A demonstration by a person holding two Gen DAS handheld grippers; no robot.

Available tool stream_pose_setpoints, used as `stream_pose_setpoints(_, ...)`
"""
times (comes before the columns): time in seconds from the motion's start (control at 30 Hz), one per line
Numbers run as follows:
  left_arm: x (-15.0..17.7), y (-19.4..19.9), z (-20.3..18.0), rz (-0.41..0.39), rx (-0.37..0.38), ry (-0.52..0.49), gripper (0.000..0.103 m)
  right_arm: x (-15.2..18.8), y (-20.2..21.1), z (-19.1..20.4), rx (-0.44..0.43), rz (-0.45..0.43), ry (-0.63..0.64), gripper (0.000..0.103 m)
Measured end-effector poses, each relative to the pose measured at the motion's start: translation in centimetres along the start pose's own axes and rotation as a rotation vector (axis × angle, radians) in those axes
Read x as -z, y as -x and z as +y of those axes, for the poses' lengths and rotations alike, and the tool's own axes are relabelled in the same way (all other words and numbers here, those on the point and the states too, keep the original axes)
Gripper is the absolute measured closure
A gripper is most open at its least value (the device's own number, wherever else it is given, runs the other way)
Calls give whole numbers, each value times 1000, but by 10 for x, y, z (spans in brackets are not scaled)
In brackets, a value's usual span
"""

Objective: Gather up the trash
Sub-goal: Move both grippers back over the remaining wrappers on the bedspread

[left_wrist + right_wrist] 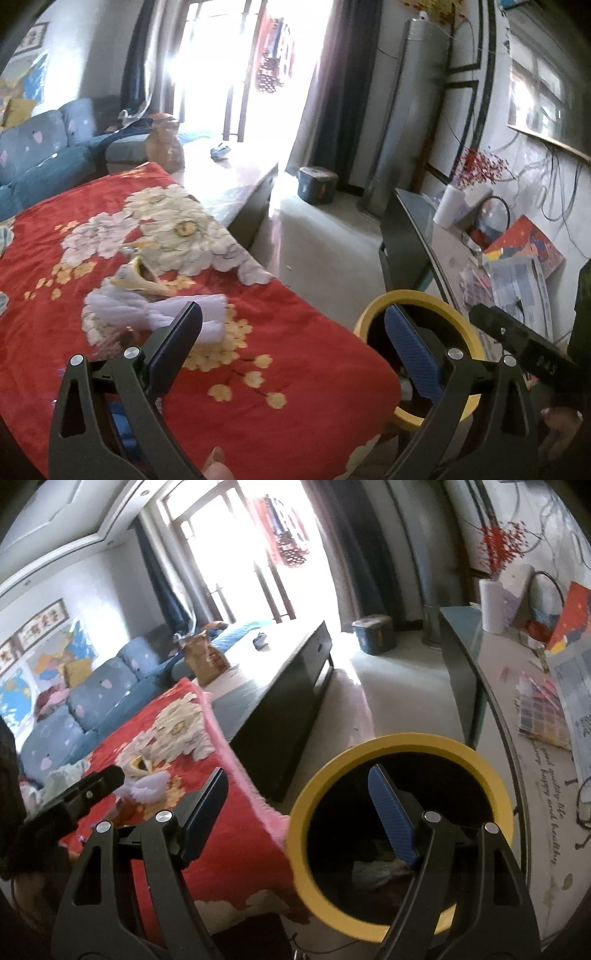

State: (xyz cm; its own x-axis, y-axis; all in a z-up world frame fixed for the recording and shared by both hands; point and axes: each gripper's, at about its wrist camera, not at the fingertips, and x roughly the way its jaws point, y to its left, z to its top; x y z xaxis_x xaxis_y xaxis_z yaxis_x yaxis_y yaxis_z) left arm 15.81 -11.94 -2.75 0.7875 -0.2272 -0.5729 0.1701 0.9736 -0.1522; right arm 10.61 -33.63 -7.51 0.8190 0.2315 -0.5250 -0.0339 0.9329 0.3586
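- Red flowered blanket point(207, 369) bears pale crumpled wrappers point(155, 306) at ten o'clock.
- Left gripper point(291, 343) and right gripper point(299, 805) gape wide, empty.
- You should pinch wrappers, then drop them into the round yellow-rimmed bin point(369, 749).

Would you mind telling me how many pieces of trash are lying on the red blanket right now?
2. A crumpled yellowish wrapper lies on the red blanket, and a white foam net sleeve lies just in front, touching it. More may be hidden behind the tools.
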Motion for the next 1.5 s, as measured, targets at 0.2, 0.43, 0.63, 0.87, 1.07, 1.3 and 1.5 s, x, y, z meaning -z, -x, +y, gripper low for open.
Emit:
stream_pose_setpoints(0.2,-3,12,21,-24,-25,42,7,4,-2,25,-32,16,53,33)
stream_pose_setpoints(0.43,-2,23,47,-40,-58,87,7,10,-4,53,-68,36,114,33)
stream_pose_setpoints(0.63,-1,32,69,-51,-85,122,7,14,-6,73,-90,56,163,33)
stream_pose_setpoints(0.87,1,41,94,-59,-112,161,7,17,-9,95,-115,73,205,33)
stream_pose_setpoints(1.07,2,48,116,-66,-139,194,7,23,-12,114,-144,92,239,33)
stream_pose_setpoints(1.3,4,56,155,-51,-182,245,7,29,-24,139,-186,121,277,33)
stream_pose_setpoints(1.5,8,61,189,-14,-200,259,7,31,-36,156,-216,151,290,33)
